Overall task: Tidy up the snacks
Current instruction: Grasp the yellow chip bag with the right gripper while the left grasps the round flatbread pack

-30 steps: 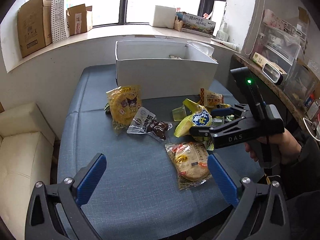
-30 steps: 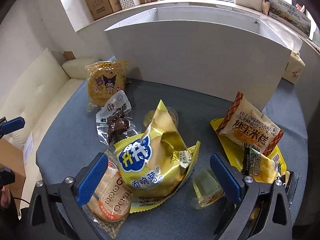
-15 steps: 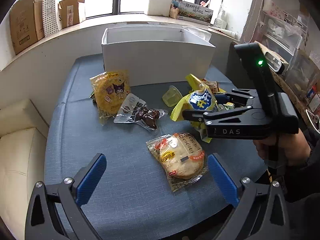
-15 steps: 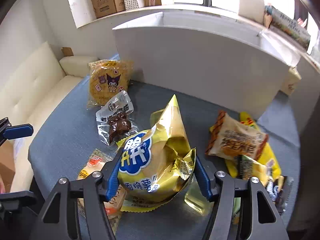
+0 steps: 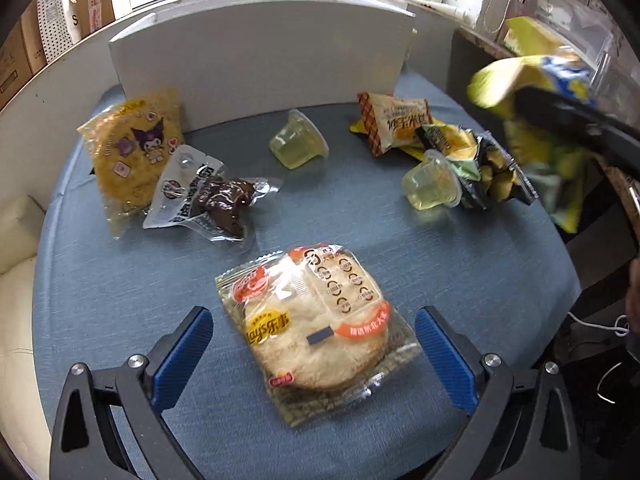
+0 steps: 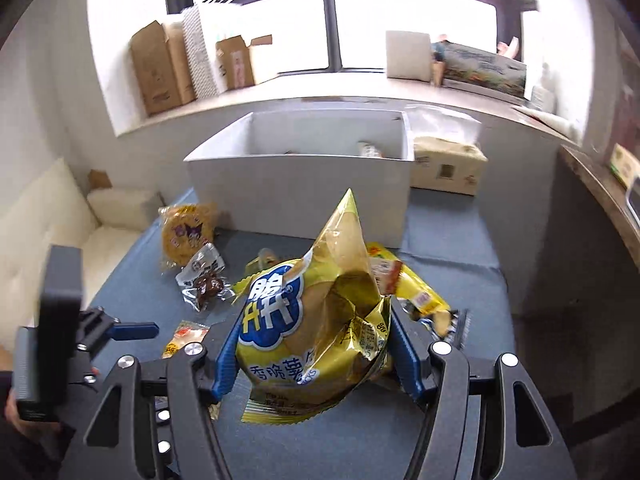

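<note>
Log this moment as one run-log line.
task: organize snacks | right gripper: shut on yellow chip bag, lifted | left gripper: open, around rice cracker pack | white box: open ahead

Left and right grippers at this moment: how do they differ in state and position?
The right gripper is shut on the yellow chip bag, lifted above the table; the left gripper is open and holds nothing. The left straddles the rice cracker pack lying flat on the blue tablecloth; the right faces the white box. Both have blue finger pads.
</note>
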`<state>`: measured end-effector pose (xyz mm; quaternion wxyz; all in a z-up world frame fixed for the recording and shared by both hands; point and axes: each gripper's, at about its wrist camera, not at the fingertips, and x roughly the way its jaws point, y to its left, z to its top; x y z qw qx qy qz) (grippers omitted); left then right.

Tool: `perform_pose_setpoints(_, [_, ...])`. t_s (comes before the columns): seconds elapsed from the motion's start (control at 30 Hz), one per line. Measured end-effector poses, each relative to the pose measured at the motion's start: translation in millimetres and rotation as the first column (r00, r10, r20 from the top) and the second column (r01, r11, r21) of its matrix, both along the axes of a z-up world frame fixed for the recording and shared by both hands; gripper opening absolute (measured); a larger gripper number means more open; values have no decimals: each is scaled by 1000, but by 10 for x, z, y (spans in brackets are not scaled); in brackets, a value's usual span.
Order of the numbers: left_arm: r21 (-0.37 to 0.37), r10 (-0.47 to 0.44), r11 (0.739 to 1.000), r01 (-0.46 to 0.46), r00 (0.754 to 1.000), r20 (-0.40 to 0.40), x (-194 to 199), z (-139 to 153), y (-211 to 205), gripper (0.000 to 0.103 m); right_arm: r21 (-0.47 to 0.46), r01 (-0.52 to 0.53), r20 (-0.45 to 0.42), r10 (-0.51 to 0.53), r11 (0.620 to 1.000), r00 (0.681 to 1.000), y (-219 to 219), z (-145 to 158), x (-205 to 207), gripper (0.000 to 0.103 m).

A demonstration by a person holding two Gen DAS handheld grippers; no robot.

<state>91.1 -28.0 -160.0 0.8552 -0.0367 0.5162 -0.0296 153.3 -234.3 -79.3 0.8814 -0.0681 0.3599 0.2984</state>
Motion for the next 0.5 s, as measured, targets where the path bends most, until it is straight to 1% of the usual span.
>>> perform_pose_setpoints(0.1, [37,11,999,-10,1000,-23,107,-77,-32,103,12,33,-7,-33,999,999,-135,-12,-6,68])
perform_pose_setpoints(0.2, [52,39,998,-36,998,-49,194,-138,-38,103,19,53,-29,-52,998,998,-197,-58,7,68])
perform_pose_setpoints(0.3, [65,29,998,-27,999,-32,184,-134,-58,101,25,51,-38,-50,998,998,-212,-92,-4,68])
perform_pose_setpoints(0.33, [64,34,997,-32,999,-26,174,-124,-48,97,25,47,-38,-46,999,998,-207,-98,-15,68])
perform_pose_setpoints(0.4, [39,38,999,-37,999,-16,114,-106,-39,91,23,39,-37,-38,999,999,-180,-108,-37,68])
perform_pose_setpoints(0.43, [36,42,998,-42,999,-11,98,-82,-25,79,23,32,-35,-31,999,999,-166,-103,-49,68])
perform_pose_setpoints(0.5, [50,47,998,-48,999,7,47,-14,1,79,22,21,-32,-20,1000,999,-130,-104,-64,68])
